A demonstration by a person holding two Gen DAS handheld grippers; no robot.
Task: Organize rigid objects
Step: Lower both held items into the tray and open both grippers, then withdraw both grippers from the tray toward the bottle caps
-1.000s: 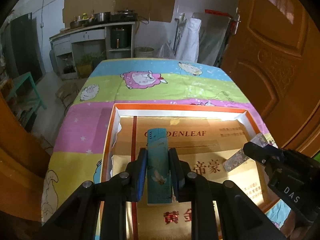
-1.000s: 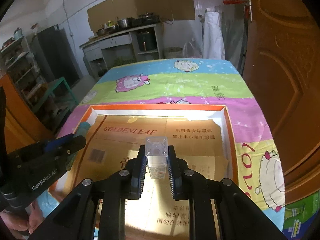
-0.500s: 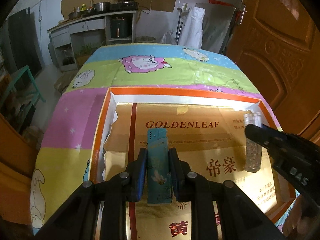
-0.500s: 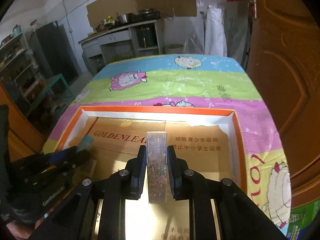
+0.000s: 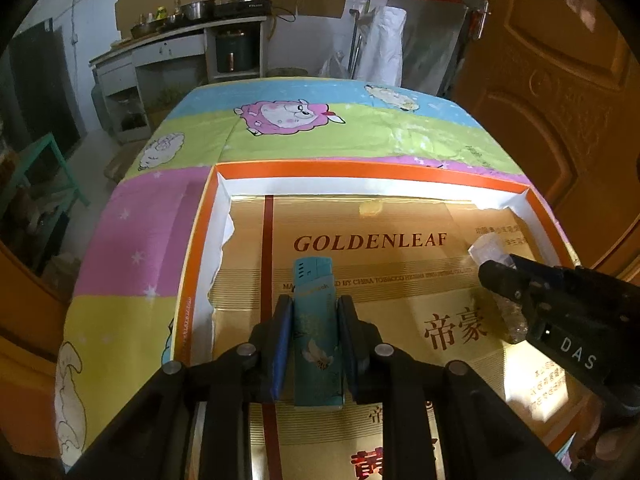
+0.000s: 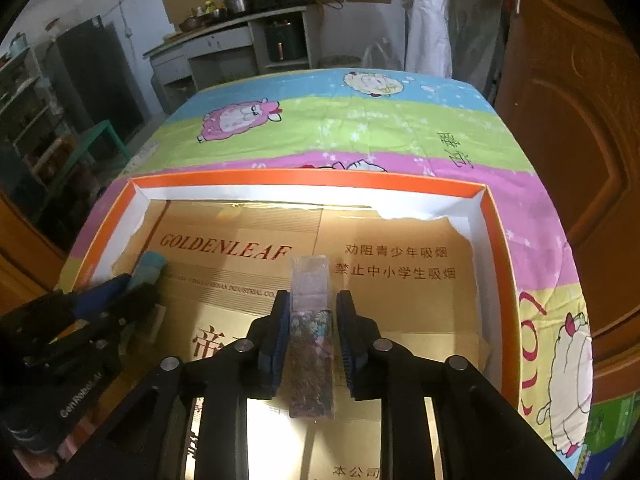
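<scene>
Teal lighter [image 5: 316, 332] clamped mid-body in left gripper [image 5: 314, 344], frame centre; judged light, rigid, slick. Clear box [image 6: 311, 320] flanked by right gripper [image 6: 311, 328]; small gaps seen, hold uncertain.

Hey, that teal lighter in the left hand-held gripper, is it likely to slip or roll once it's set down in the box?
The teal lighter looks stiff and small, so probably light. Its flat-sided body should lie still, not roll, on the box's gold liner. Its glossy shell could slide between the left hand-held gripper pads if the grip loosens.
</scene>
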